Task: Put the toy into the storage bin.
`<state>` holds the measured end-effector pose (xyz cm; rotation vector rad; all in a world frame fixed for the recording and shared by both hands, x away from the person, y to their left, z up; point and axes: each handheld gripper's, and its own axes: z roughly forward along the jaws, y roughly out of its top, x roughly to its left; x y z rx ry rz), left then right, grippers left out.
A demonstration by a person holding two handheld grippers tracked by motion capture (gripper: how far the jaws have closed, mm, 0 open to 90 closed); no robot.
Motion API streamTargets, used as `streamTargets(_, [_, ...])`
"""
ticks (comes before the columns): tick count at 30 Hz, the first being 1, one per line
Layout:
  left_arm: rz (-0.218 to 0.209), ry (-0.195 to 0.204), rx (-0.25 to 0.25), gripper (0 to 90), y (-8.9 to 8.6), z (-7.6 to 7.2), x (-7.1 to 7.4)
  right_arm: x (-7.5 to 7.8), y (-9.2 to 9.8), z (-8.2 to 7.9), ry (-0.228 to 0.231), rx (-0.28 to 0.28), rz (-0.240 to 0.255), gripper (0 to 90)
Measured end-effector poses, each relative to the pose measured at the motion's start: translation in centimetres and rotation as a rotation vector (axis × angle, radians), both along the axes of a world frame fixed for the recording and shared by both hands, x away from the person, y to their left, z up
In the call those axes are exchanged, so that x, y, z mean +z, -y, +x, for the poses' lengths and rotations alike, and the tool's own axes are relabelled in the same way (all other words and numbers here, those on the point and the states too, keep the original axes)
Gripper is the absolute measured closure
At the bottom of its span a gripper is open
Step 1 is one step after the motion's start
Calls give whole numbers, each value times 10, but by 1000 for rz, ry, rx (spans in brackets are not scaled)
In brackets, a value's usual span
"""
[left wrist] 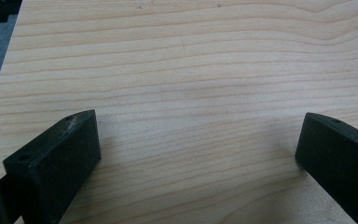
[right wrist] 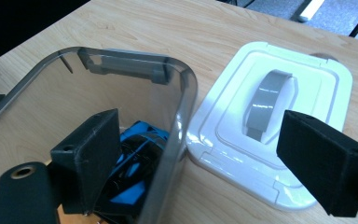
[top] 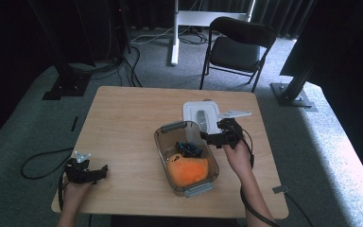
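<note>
A clear plastic box (top: 159, 140) (right wrist: 186, 93) lies on the wooden table, holding an orange soft thing (top: 187, 169) and a blue and black object (top: 189, 148) (right wrist: 135, 140). Its white lid (top: 202, 117) (right wrist: 279, 102) with a grey handle rests just beyond the box. My right gripper (top: 204, 136) (right wrist: 198, 156) hovers open over the box's far right rim, one jaw inside the box and the other over the lid. My left gripper (top: 105, 170) (left wrist: 198, 149) stays open at the table's near left, with bare wood between its jaws.
A black folding chair (top: 237, 47) stands beyond the table's far edge, beside a white desk leg (top: 175, 33). Black frame posts rise at both sides, and cables trail across the grey carpet. The table's left half (top: 123, 118) is bare wood.
</note>
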<state>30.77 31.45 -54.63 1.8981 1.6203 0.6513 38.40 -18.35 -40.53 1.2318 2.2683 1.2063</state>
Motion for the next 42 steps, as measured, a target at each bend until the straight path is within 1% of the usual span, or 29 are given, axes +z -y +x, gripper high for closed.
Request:
streamTargets(2, [0, -1, -1, 3, 0, 0, 0, -3, 5, 2, -24, -8, 2, 130])
streamTargets(4, [1, -2, -1, 3, 0, 0, 0, -5, 10, 3, -41, -7, 17, 128])
streamTargets(6, [0, -1, -1, 3, 0, 0, 0, -8, 14, 5, -67, -17, 21, 126])
streamTargets(8, [1, -2, -1, 3, 0, 0, 0, -10, 16, 5, -62, -24, 13, 122])
streamTargets(10, [0, -1, 0, 3, 0, 0, 0, -12, 20, 6, -59, -38, 23, 122])
streamTargets(12, [0, -1, -1, 3, 0, 0, 0, -14, 23, 8, -57, -64, 14, 122])
streamTargets(14, [0, -1, -1, 3, 0, 0, 0, -17, 28, 9, -62, -77, 21, 122])
streamTargets(17, [1, -1, -1, 3, 0, 0, 0, -22, 32, 13, -69, -96, 5, 122])
streamTargets(19, [0, -1, -1, 3, 0, 0, 0, -26, 34, 17, -83, -109, -3, 122])
streamTargets(21, [0, -1, -1, 3, 0, 0, 0, -30, 37, 20, -85, -122, -16, 122])
streamTargets(23, [0, -1, -1, 3, 0, 0, 0, -34, 39, 24, -89, -122, -14, 122])
streamTargets(25, [0, -1, -1, 3, 0, 0, 0, -40, 40, 27, -90, -139, -28, 122])
streamTargets(26, [1, -1, -1, 3, 0, 0, 0, -42, 41, 29, -91, -137, -23, 122])
streamTargets(28, [1, -1, -1, 3, 0, 0, 0, -45, 42, 30, -96, -141, -24, 122])
streamTargets(29, [1, -2, -1, 3, 0, 0, 0, -47, 42, 32, -103, -143, -32, 122])
streamTargets(30, [1, -1, -1, 3, 0, 0, 0, -52, 41, 34, -105, -141, -59, 122])
streamTargets(34, [0, -1, -1, 3, 0, 0, 0, -58, 40, 38, -117, -141, -51, 122])
streamTargets(35, [1, -2, -2, 3, 0, 0, 0, -60, 39, 39, -121, -145, -57, 122])
streamTargets(36, [0, -1, -1, 3, 0, 0, 0, -64, 36, 42, -121, -151, -52, 122])
streamTargets(38, [1, -1, -1, 3, 0, 0, 0, -68, 33, 46, -125, -163, -61, 121])
streamTargets(39, [0, -1, 0, 3, 0, 0, 0, -69, 32, 47, -131, -156, -59, 121])
streamTargets(42, [1, -2, -1, 3, 0, 0, 0, -73, 27, 52, -127, -157, -75, 121])
